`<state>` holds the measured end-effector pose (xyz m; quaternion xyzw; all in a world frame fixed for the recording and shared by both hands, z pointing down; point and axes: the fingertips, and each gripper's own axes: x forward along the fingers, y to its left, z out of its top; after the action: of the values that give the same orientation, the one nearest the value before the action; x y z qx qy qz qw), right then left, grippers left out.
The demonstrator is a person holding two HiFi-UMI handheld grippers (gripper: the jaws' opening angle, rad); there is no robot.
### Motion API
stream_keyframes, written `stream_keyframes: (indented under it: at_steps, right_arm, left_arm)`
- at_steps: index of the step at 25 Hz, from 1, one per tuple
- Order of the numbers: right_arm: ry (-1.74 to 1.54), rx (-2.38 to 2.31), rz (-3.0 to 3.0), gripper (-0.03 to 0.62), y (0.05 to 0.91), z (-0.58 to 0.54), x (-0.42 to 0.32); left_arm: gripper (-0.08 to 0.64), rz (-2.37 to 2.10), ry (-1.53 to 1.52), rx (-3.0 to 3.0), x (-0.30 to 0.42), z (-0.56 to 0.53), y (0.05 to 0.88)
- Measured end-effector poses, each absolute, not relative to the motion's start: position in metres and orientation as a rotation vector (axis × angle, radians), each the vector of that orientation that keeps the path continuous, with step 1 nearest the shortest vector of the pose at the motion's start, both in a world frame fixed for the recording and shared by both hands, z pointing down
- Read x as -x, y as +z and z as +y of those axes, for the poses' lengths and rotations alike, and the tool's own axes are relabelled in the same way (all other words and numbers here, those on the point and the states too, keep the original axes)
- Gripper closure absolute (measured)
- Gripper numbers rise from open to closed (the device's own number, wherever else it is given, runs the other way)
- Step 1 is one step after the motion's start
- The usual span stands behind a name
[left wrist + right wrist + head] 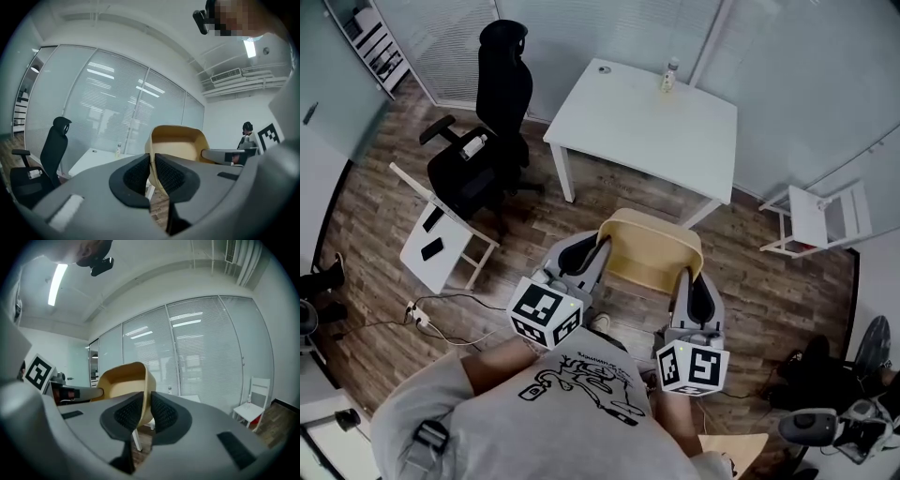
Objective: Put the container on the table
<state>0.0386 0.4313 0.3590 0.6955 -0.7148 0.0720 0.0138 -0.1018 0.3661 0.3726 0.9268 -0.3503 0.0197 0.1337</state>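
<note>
I hold a tan plastic container in the air between both grippers, over the wood floor and short of the white table. My left gripper is shut on the container's left wall. My right gripper is shut on its right wall. In the left gripper view the jaws pinch the thin rim, with the container beyond them and the table further off. From the right gripper the container shows to the left, open side towards me.
A small bottle stands near the table's far edge. A black office chair is left of the table. A low white side stand with dark items sits at the left, cables beside it. A white folding chair stands at the right.
</note>
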Motion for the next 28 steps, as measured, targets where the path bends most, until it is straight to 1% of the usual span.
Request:
stream_keyframes:
  at_steps: [10, 17, 28]
  right_arm:
    - [0.248, -2.140, -2.238, 0.558, 0.365, 0.399, -0.051]
    - [0.259, -2.106, -2.246, 0.558, 0.374, 0.336, -0.039]
    - [0.238, -2.117, -2.223, 0.558, 0.368, 0.229, -0.019]
  left_arm:
    - [0.529, -1.029, 0.076, -2.649, 0.088, 0.336, 0.382]
    - [0.529, -1.036, 0.091, -2.625, 0.101, 0.275, 0.394]
    - [0.529, -0.999, 0.088, -2.651, 0.120, 0.168, 0.389]
